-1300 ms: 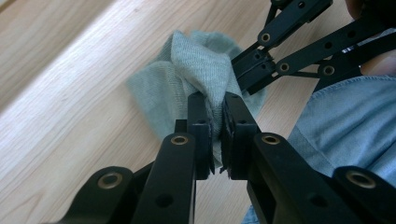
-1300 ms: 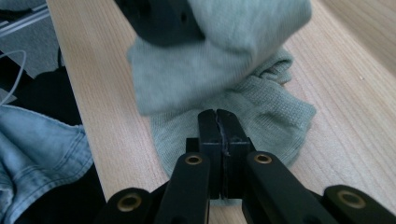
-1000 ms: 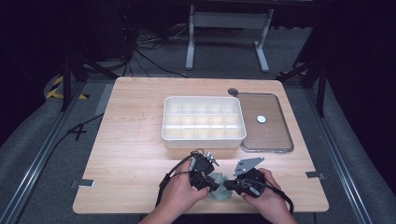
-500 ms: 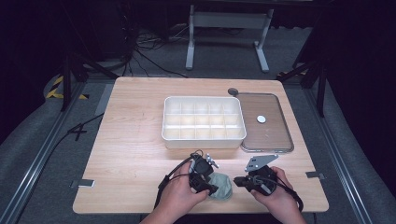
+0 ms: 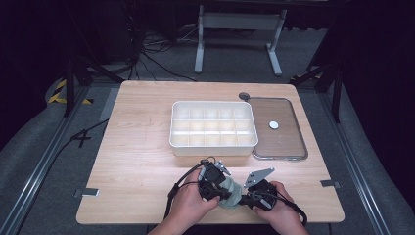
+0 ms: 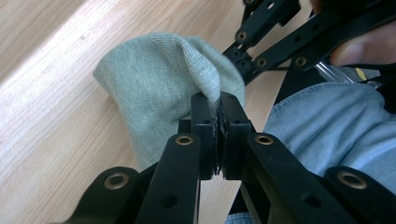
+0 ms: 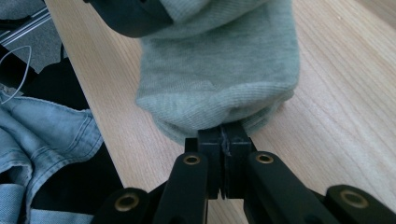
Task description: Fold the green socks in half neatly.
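A pale green sock [image 5: 234, 197] lies bunched on the wooden table [image 5: 147, 147] near its front edge, between my two hands. My left gripper [image 5: 226, 192] comes at it from the left. In the left gripper view its jaws [image 6: 218, 105] have just closed and pinch a fold of the sock [image 6: 159, 84]. My right gripper [image 5: 245, 199] meets the sock from the right. In the right gripper view it [image 7: 224, 133] is shut on the ribbed edge of the sock [image 7: 219, 79], with the left gripper's black body [image 7: 130, 14] above.
A white compartment box [image 5: 213, 149] stands mid-table behind the hands. To its right lies a clear flat lid [image 5: 288, 142] with a small white disc [image 5: 273, 125] on it. A round hole [image 5: 243, 96] sits at the back. The table's front edge is just under my hands.
The right gripper swung out to the right and came back in against the sock. The left hand stayed where it was.
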`<action>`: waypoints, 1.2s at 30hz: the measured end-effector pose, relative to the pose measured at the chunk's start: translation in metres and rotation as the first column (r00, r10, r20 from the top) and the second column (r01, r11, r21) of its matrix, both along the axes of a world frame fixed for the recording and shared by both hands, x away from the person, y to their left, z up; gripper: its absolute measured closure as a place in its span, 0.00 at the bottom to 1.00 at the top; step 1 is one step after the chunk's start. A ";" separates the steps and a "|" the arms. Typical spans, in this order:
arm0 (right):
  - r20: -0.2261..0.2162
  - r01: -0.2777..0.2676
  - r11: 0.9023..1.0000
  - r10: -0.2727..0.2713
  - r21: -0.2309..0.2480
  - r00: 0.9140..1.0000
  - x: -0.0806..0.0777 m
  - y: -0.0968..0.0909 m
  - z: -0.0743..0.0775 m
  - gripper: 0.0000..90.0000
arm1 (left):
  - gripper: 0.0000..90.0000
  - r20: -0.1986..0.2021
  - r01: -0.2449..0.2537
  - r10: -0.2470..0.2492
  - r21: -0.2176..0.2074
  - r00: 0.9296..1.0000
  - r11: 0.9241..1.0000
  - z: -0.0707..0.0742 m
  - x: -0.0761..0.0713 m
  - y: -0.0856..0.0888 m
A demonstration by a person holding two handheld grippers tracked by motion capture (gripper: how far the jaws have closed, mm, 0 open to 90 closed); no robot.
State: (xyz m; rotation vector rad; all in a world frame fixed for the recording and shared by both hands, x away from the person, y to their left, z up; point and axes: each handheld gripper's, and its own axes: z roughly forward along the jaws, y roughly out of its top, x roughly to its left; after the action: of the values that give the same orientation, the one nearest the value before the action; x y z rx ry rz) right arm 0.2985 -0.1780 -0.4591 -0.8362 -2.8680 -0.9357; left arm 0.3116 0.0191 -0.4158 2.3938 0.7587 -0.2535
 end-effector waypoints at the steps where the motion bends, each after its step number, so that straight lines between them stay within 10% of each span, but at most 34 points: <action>1: -0.002 0.000 1.000 0.000 -0.006 1.000 0.000 0.000 0.001 0.99 | 0.97 -0.013 0.012 -0.012 -0.006 1.000 1.000 -0.001 0.000 -0.003; 9: 0.002 0.000 1.000 0.000 -0.017 1.000 0.000 -0.001 0.001 0.97 | 0.85 -0.088 0.083 -0.082 0.009 0.993 0.996 -0.023 0.002 -0.013; 16: 0.022 0.027 1.000 -0.028 0.007 0.999 0.001 -0.015 0.016 0.97 | 0.63 -0.015 0.136 -0.138 -0.079 0.990 0.988 -0.003 -0.005 0.006; 22: 0.039 0.039 0.999 -0.039 0.013 0.998 0.003 -0.020 0.024 0.97 | 0.79 -0.035 0.104 -0.108 -0.089 0.994 0.991 -0.005 0.007 0.026; 30: 0.006 0.027 1.000 -0.027 0.002 1.000 0.006 -0.013 0.014 0.98 | 0.96 0.034 0.082 -0.079 -0.078 0.996 0.994 -0.013 -0.003 0.004; 36: 0.001 0.018 1.000 -0.018 -0.014 1.000 0.005 -0.007 0.010 0.98 | 0.95 -0.025 0.099 -0.100 -0.053 0.995 0.994 -0.028 -0.003 -0.009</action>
State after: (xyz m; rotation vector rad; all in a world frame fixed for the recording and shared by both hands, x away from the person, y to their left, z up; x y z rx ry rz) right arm 0.3036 -0.1851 -0.4490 -0.8637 -2.8761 -0.9182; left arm 0.3082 0.0105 -0.4441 2.3863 0.6380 -0.3436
